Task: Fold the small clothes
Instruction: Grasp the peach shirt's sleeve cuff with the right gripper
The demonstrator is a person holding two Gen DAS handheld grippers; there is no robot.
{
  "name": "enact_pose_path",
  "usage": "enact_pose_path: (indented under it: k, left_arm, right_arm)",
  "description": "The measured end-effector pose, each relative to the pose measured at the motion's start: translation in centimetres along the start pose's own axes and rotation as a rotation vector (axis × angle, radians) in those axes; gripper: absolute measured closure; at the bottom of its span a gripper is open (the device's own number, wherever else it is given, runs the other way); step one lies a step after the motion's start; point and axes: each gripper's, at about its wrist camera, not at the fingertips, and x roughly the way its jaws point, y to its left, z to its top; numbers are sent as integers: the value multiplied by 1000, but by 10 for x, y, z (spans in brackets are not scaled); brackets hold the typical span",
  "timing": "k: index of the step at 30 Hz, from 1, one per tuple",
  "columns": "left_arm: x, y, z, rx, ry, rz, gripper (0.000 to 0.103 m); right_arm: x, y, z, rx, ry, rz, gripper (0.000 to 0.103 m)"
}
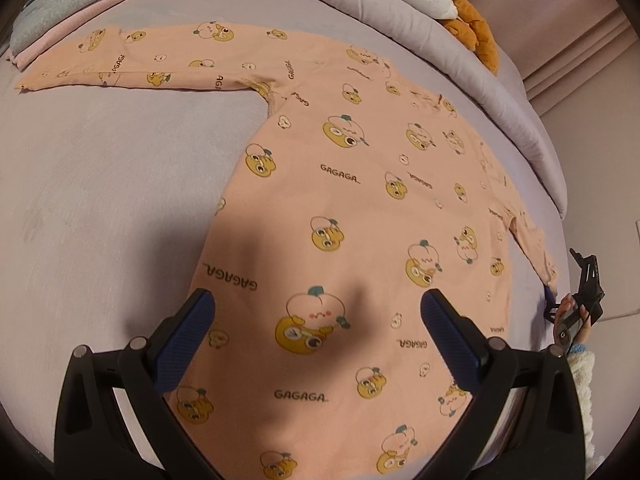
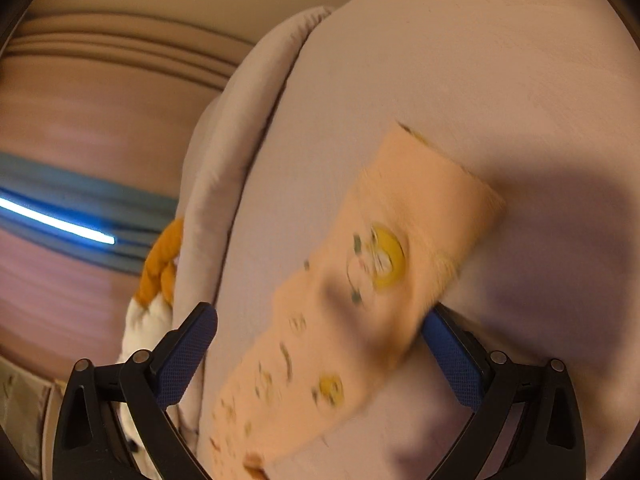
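Shirt: peach printed top (image 1: pixel 360 200) lies flat on the bed (image 1: pixel 100 200), both sleeves spread out toward the edges.
Left fingers: my left gripper (image 1: pixel 318 316) hovers spread apart over the hem, holding nothing.
Right fingers: my right gripper (image 2: pixel 320 332) is spread wide around the right sleeve (image 2: pixel 380 264), not yet clenched.
Progress: no fold visible; sleeves and body remain.
Done pile: folded clothes (image 1: pixel 60 4) at the bed's far left corner.

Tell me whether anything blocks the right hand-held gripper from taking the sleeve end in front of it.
Nothing visible does. The right hand-held gripper is open, and the peach sleeve lies flat on the bedsheet between its fingers. The orange-and-white plush toy sits off to the side by the rolled quilt, clear of the sleeve.
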Motion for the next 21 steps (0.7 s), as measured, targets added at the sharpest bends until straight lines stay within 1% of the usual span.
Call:
enact_pose_path:
  k: [1,2,3,5,6,7,9,12,14,17,18,19,21]
  left_arm:
    - [0,1,1,1,-2,4,0]
    - [-1,1,1,4,-3,10,0]
    - [-1,1,1,6,-5,16,0]
    - [-2,2,2,7,-8,23,0]
    - [-3,2,2,7,-9,25,0]
    - [-4,2,2,8,-8,26,0]
    - [-8,2,0,12,-14,25,0]
    - [-14,2,-1,20,-26,25,0]
    - [-19,3,-3,21,-37,26,0]
    - [-28,11,-5,6,-51,18,0]
    - [-31,14,-6,0,-55,13,0]
    - [-34,18,-6,-6,-60,8,0]
    - [-40,25,-8,-17,-72,2,0]
  right_arm:
    - [1,0,0,-6,-4,-10,18]
    - [4,0,-2,-16,-3,-26,34]
    - [4,-5,2,-20,2,-28,42]
    - [4,-12,3,-26,8,-48,71]
    - [1,-15,4,-27,5,-60,78]
    - [-2,-16,2,-34,7,-73,92]
    - [-8,-8,-1,-86,5,-76,94]
    - [-23,28,-18,-268,3,-52,95]
    - [-31,66,-35,-387,19,-8,95]
    - [-49,137,-77,-607,34,62,95]
    - [-50,149,-85,-642,36,73,95]
    - [-54,174,-104,-712,41,93,95]
    - [-50,210,-134,-805,56,115,95]
